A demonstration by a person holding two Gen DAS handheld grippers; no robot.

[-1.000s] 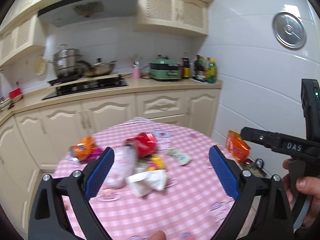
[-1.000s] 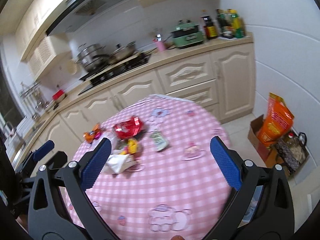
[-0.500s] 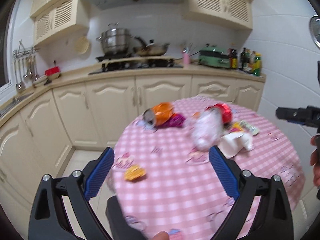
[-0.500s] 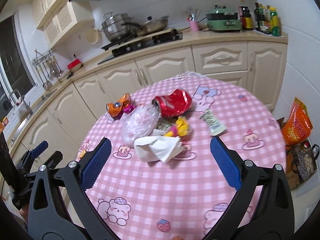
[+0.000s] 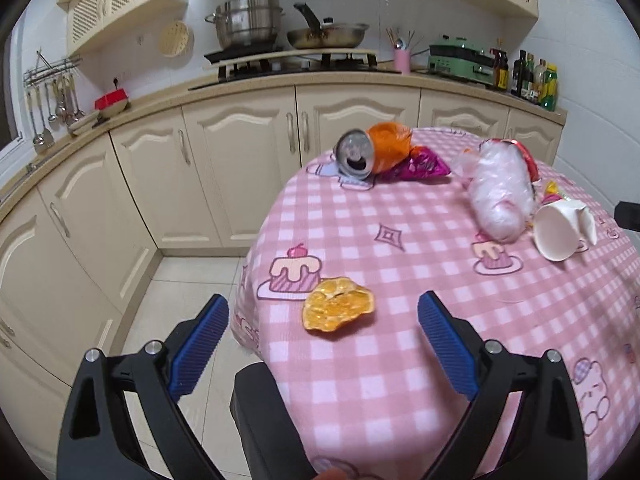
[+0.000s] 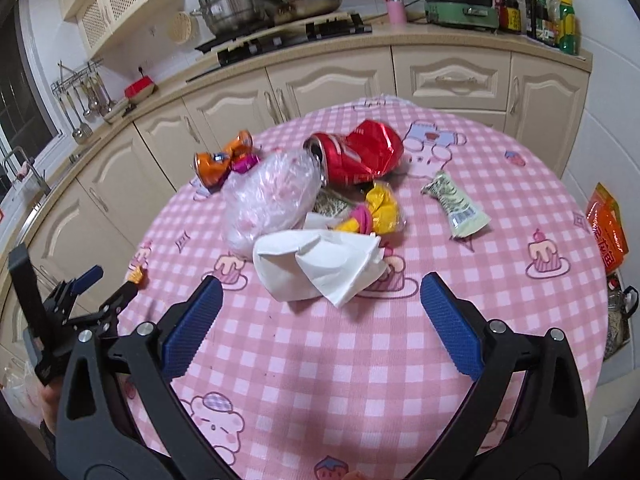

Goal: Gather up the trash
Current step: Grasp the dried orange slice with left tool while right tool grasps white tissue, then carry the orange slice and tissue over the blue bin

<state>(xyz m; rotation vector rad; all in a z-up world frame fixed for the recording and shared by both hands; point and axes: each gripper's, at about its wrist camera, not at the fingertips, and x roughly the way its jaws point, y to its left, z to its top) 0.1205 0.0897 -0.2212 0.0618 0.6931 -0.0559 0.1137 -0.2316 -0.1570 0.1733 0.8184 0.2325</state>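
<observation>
Trash lies on a round table with a pink checked cloth (image 5: 400, 360) (image 6: 360, 360). An orange peel (image 5: 338, 309) rests near the table's left edge, just ahead of my open left gripper (image 5: 323, 344), which also shows at far left in the right wrist view (image 6: 110, 284). A crushed orange can (image 5: 372, 154) (image 6: 218, 162), a magenta wrapper (image 5: 420, 166), a clear plastic bag (image 5: 500, 196) (image 6: 272, 196), a white paper cup (image 5: 560, 230) (image 6: 320, 272), a crushed red can (image 6: 356, 156), a yellow wrapper (image 6: 380, 208) and a green packet (image 6: 456, 204) lie further on. My open right gripper (image 6: 322, 312) hovers just short of the cup.
Cream kitchen cabinets (image 5: 240, 160) and a counter with a stove, pots and bottles ring the table. A dark chair back (image 5: 264, 420) stands under the left gripper at the table's edge. An orange bag (image 6: 608, 228) sits on the floor at the right.
The left gripper has swung left and down to the table's left edge, bringing the orange peel between its fingers' line. The right gripper has dropped closer to the white cup.
</observation>
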